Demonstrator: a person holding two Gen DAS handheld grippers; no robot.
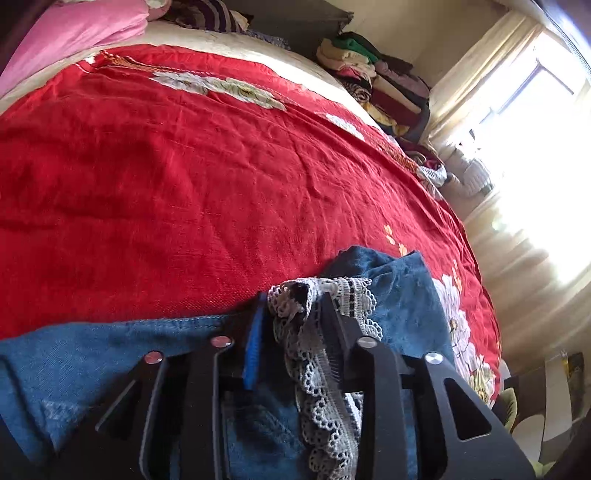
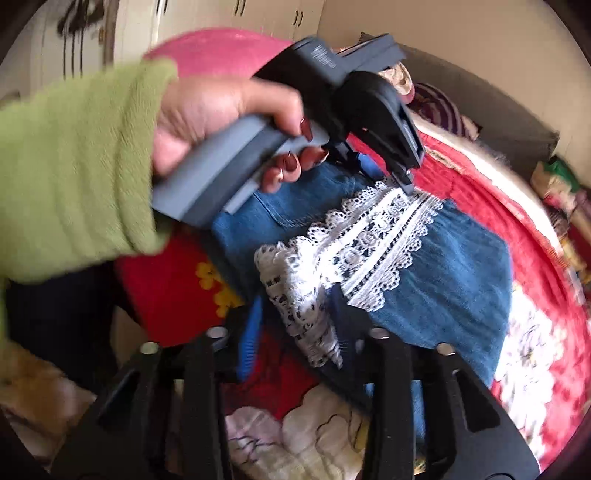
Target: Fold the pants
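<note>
Blue denim pants [image 1: 399,295] with a white lace trim [image 1: 317,369] lie bunched on the red bedspread. In the left wrist view my left gripper [image 1: 293,317] straddles the lace. Its jaws stand apart, and the lace drapes against the right finger without being pinched. The right wrist view shows the pants [image 2: 461,266] folded over, with the lace band [image 2: 369,243] running across them. My right gripper [image 2: 299,317] is open around the near, bunched end of the lace. A hand in a green sleeve [image 2: 74,166] holds the left gripper [image 2: 384,173] at the far end of the lace.
The red floral bedspread [image 1: 184,166] covers a wide bed. A pink quilt [image 1: 74,33] lies at its far left corner. Stacked folded clothes [image 1: 376,81] sit past the bed's far right edge, next to a bright window [image 1: 535,129]. White cupboards [image 2: 221,14] stand behind.
</note>
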